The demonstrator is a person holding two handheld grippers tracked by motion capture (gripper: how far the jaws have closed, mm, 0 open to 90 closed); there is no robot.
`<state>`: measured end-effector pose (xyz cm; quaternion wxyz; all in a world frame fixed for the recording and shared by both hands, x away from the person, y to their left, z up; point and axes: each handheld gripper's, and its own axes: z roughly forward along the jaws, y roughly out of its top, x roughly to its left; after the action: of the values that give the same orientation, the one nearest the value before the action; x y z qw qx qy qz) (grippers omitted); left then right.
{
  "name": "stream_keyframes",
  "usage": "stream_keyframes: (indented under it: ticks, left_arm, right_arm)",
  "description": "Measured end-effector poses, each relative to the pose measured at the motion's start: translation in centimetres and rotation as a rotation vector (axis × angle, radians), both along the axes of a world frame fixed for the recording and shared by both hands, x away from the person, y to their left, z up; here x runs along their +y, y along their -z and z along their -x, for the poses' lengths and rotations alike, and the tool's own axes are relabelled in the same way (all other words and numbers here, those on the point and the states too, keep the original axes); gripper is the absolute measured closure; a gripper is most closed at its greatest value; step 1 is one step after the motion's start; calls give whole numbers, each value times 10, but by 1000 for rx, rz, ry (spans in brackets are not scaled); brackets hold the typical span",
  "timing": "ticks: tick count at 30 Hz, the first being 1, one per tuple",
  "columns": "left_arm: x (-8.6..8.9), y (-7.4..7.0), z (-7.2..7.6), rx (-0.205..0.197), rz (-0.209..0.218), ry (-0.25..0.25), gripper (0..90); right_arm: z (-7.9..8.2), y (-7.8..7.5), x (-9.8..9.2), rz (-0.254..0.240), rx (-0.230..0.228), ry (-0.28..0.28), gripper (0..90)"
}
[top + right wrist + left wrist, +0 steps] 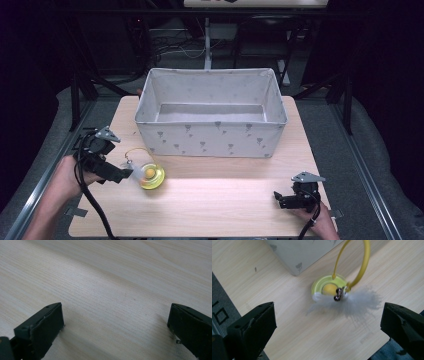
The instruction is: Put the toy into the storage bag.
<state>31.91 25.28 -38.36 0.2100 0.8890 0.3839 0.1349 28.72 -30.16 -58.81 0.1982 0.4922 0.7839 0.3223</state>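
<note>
My left gripper (328, 315) is spread wide, lined up on the cat toy (332, 287) sitting on the table (225, 200) just in front of the bin (210, 137), feather facing me for an easy pinch. Right gripper (286, 198) rests apart, spread wide, out of the way.

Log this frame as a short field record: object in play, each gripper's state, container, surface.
object: yellow cat toy with round base, wire loop, grey feather and small bells, standing on the table
left gripper: open, jaws spread, aimed at the toy from its left, feather between the jaws, not closed on it
right gripper: open, holding nothing, low over bare wood at the near right
container: grey fabric bin, open top, behind the toy, looks empty
surface: light wooden table
</note>
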Motion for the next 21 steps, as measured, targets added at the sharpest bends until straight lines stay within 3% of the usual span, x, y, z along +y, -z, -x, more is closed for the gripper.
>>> stream_keyframes:
  ticks: [8,14,21]
  left_arm:
    - [-14,-6,-18,12,-9,23,20]
    - [-23,-10,-25,10,-5,54,195]
    - [-33,-16,-29,-5,-30,77,464]
  right_arm:
    - [0,0,0,0,0,0,0]
    - [0,0,0,0,0,0,0]
    - [0,0,0,0,0,0,0]
